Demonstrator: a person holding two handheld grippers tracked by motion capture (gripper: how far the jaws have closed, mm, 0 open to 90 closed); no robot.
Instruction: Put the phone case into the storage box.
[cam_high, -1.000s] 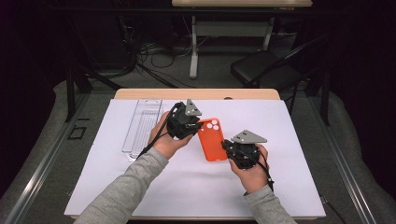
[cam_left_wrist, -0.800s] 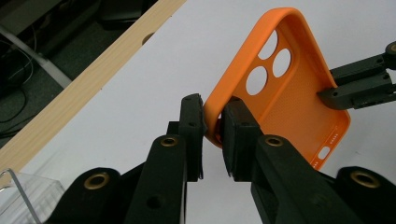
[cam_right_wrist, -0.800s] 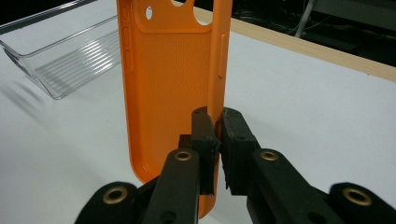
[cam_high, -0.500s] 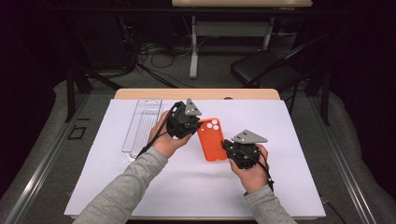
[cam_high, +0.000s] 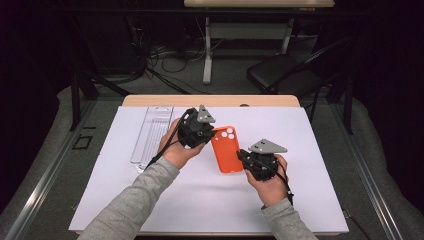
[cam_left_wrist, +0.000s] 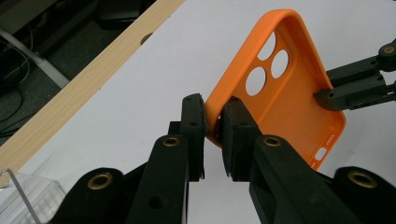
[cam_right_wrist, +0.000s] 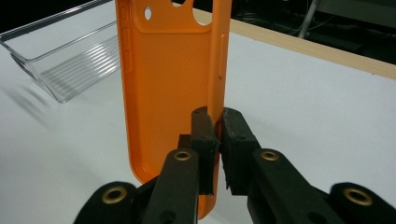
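An orange phone case (cam_high: 227, 150) with three round camera holes is held over the white sheet between both grippers, its hollow inner side up. My left gripper (cam_high: 212, 137) is shut on the rim of the case's long left side near the camera end; in the left gripper view the case (cam_left_wrist: 289, 107) has that rim pinched in my left gripper (cam_left_wrist: 213, 105). My right gripper (cam_high: 243, 156) is shut on the opposite long side near the bottom end. In the right gripper view the case (cam_right_wrist: 173, 84) has its side wall pinched in my right gripper (cam_right_wrist: 217, 116).
A long clear plastic tray (cam_high: 151, 134) lies on the white sheet (cam_high: 200, 200) left of the left hand, seen also as the tray (cam_right_wrist: 70, 60) in the right gripper view. The wooden table edge (cam_high: 210, 100) runs along the back, with a chair and cables beyond.
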